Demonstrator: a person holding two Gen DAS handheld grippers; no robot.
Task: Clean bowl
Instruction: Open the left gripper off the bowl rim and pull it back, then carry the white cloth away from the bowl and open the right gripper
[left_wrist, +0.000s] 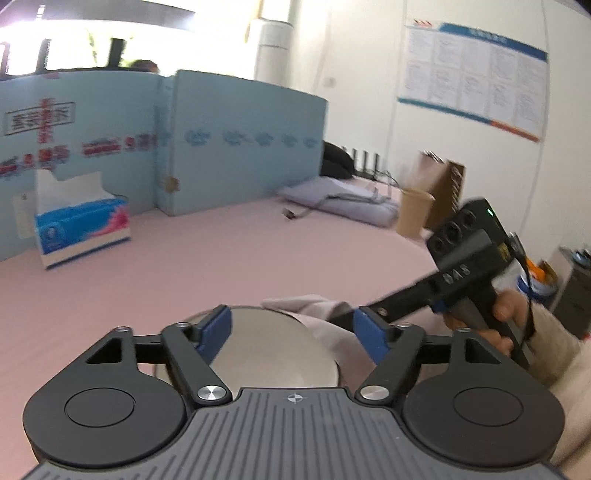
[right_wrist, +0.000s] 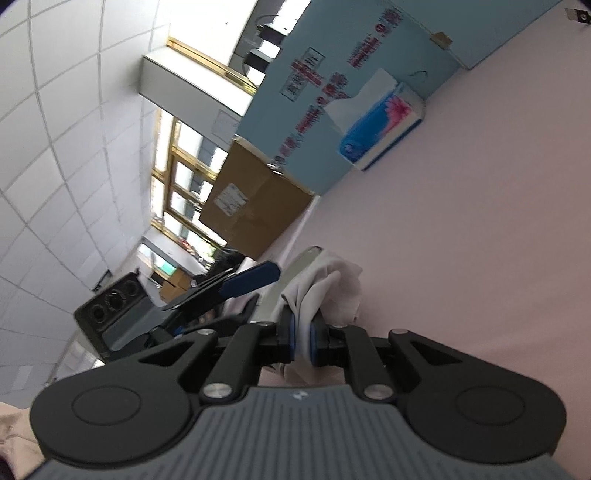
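My left tongs (left_wrist: 291, 332) stand open astride the steel bowl (left_wrist: 273, 347) on the pink counter (left_wrist: 221, 258), steadying nothing yet; my right tongs (right_wrist: 301, 341) pinch the cloth (right_wrist: 325, 291) at its rim for wiping.

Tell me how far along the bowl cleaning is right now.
Midway, apparently. Done: the right gripper is shut on the crumpled white cloth. In hand: the cloth lies against the shiny round metal bowl; the left gripper stands open around it. Left: finishing wiping; cleanliness can't be judged.
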